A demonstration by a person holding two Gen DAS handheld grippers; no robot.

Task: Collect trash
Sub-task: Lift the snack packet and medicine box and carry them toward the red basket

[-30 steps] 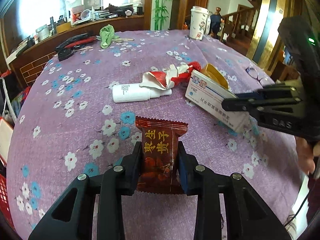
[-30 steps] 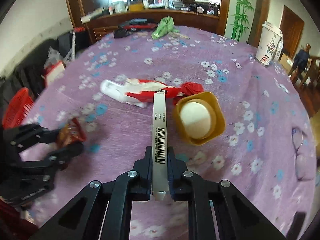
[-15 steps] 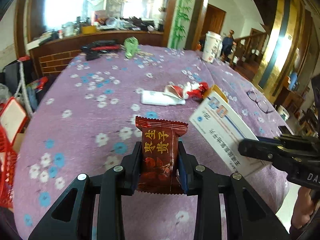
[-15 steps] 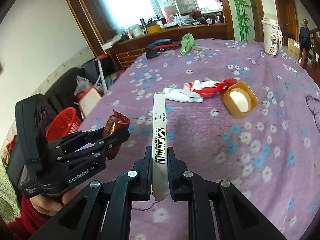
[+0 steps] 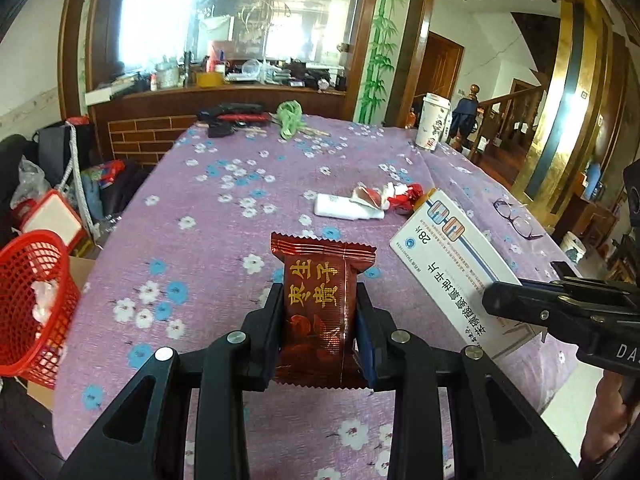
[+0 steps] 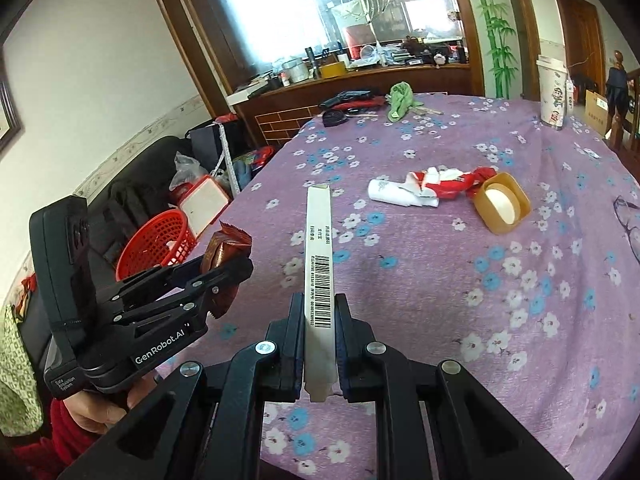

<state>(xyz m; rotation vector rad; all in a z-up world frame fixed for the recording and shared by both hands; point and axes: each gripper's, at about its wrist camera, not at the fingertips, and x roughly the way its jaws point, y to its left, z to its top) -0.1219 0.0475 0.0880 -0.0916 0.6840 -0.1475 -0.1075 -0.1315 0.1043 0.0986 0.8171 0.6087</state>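
The left tool (image 5: 320, 336) is clamping a dark red snack packet (image 5: 318, 300) between its nearly closed fingers, the packet standing upright with its crimped top edge poking above them. The right tool (image 6: 318, 344) is pinching a flat white medicine box (image 6: 319, 268) edge-on, its jaws almost fully together on the narrow side that carries the barcode. Both tools are hanging above the near edge of the surface (image 5: 224, 200), which is wearing a purple flowered cloth. In the left wrist view the box is showing just to the right of the left tool, slanting up and away from the right tool's fingers. A red mesh basket (image 5: 32, 300) is sitting low to the left of the left tool, off the edge of the surface, with something white lying inside. Ahead of both tools, well apart from them, a white tube (image 6: 394, 194), a crumpled red and white wrapper (image 6: 444, 182) and a yellow cup (image 6: 502, 208) are lying close together on the cloth. A tall paper cup (image 6: 554, 94) is standing at the far right edge.
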